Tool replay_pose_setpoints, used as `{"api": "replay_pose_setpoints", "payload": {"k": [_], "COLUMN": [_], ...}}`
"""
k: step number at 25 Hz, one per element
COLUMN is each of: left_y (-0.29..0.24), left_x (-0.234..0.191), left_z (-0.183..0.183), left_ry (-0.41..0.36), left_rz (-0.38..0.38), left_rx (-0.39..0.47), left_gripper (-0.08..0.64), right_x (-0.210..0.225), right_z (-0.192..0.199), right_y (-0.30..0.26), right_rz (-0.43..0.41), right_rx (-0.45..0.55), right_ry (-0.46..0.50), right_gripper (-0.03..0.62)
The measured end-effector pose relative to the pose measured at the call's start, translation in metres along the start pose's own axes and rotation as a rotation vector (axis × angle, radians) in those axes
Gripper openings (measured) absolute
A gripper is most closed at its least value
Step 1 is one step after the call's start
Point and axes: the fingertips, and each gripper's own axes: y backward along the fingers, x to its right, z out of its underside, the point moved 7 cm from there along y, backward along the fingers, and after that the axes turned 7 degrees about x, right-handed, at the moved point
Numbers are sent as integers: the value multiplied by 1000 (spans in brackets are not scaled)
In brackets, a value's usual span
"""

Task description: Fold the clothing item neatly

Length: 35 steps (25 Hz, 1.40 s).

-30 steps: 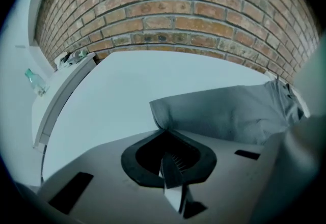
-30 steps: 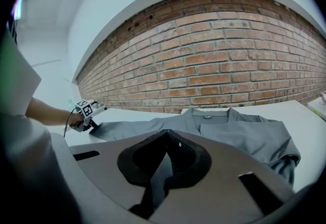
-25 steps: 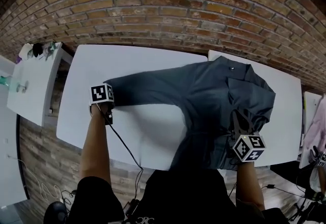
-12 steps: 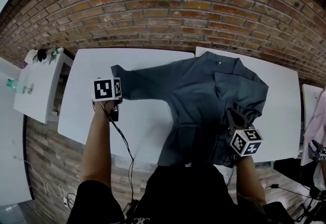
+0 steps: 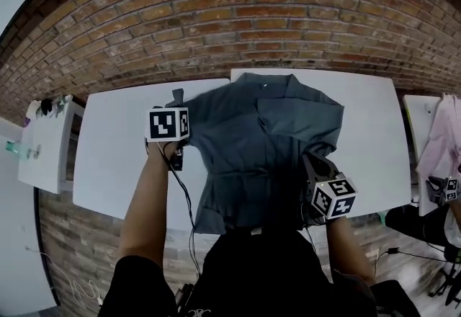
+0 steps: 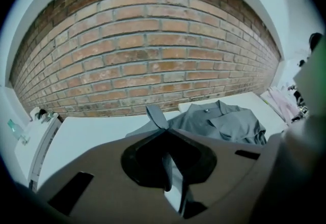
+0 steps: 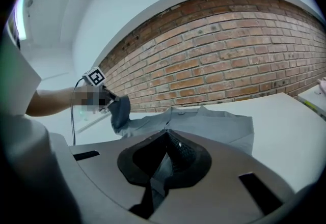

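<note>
Since a second back, the left tongs have swung in from way out at 9 o'clock and lifted off the table. The sleeve came along, so it's no longer stretched flat but hangs up by the shirt's 10 o'clock shoulder. The right tongs drifted a bit too, and the whole shirt now sits more centred in front of me.

Both tongs are closed on cloth. The left ones pinch the sleeve end, which pokes up out of the tips. The right ones are clamped on the doubled-over edge of the shirt at about 4 o'clock.

Pretty sure I'm mid sleeve-fold here: the right side already looks folded in and the left sleeve is on its way. Next I'd carry the sleeve across the body toward 3 o'clock, lay it flat and only then let go, keeping the right grip steady so nothing slides.

Shirt lies on the table with its long axis running 12 to 6, collar at 12 by the wall and hem at 6 near me.
</note>
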Motion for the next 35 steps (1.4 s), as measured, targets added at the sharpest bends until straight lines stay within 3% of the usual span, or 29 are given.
{"api": "replay_pose_setpoints", "payload": {"k": [8,12,16,22,27,31,35], "left_y": [-43,-72,-98,-133,-146,-147,-132], "left_x": [119,164,196,227,246,256,242], "left_z": [-7,-10,3,19,22,27,28], "left_ry": [-71,-89,-105,-89,-161,-182,-153], "left_rz": [133,171,174,192,194,267,236], "left_rx": [-20,-11,-61,-104,-80,-77,-47], "left_gripper": [14,14,14,14,21,164,164], "right_x": [23,30,39,49,52,54,49], "right_z": [1,8,12,10,10,12,13], "right_y": [29,40,48,48,48,47,42], "right_rz": [5,-1,6,6,-3,-3,-17], "right_rx": [-12,-45,-66,-82,-92,-100,-95], "right_ry": [5,44,42,63,74,67,62], "right_gripper": [2,2,2,2,2,2,2]}}
